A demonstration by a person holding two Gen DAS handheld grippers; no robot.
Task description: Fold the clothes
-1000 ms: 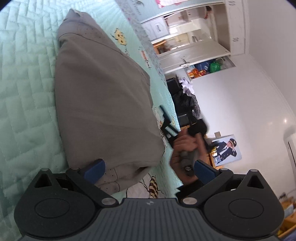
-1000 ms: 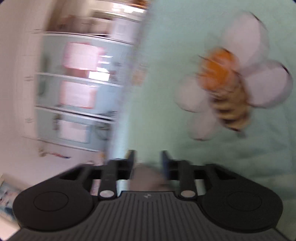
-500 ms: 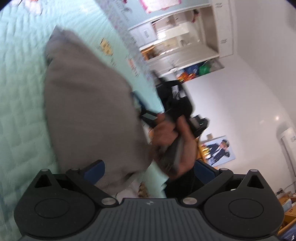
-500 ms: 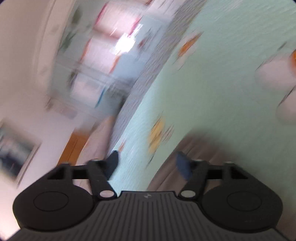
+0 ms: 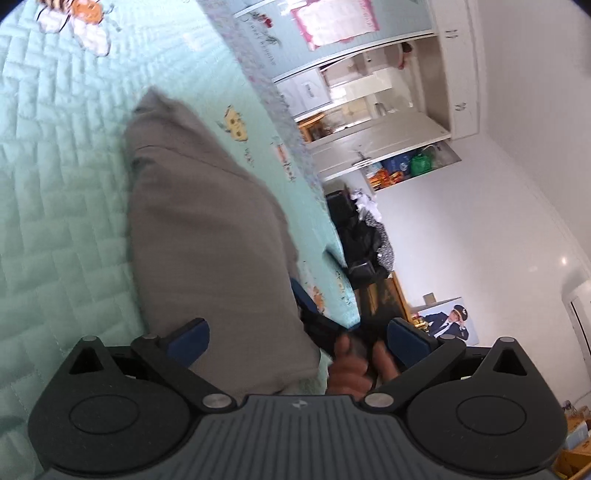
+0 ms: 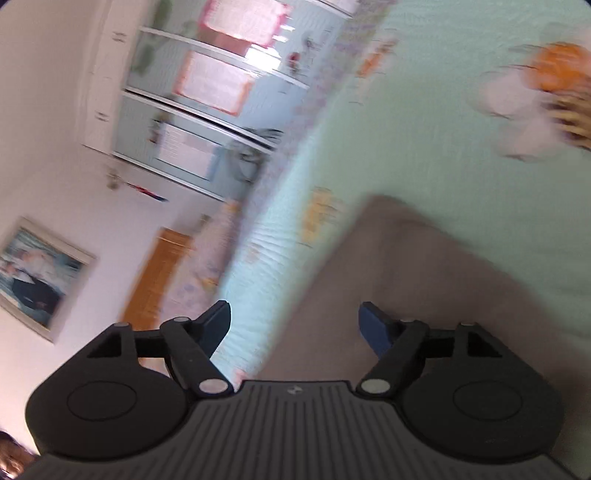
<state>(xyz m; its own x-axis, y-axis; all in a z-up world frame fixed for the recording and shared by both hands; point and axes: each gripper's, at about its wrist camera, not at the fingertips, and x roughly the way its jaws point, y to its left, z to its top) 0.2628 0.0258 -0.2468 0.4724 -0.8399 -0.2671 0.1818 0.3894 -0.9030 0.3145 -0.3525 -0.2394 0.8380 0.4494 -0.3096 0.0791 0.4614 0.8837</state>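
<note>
A folded grey garment (image 5: 207, 236) lies on the mint quilted bedspread (image 5: 55, 206). My left gripper (image 5: 297, 341) hovers open over the garment's near end, its blue left pad (image 5: 188, 339) above the cloth. In that view a hand (image 5: 351, 365) holds the right gripper's black body beside the garment's right edge. The right wrist view is blurred: the grey garment (image 6: 424, 280) fills the lower right, and my right gripper (image 6: 295, 325) is open with its right pad (image 6: 373, 328) over the cloth and nothing between the fingers.
The bed's edge (image 5: 306, 158) runs diagonally with a patterned border. Beyond it stand white shelves and a cabinet (image 5: 373, 110), a dark chair piled with clothes (image 5: 365, 229) and a framed picture (image 5: 448, 321) against the wall. A bee print (image 5: 81, 18) marks the bedspread.
The right gripper went from shut on grey cloth to open and swung over the folded garment. The hand holding it dropped toward the garment's near right corner. The left gripper stayed open.
</note>
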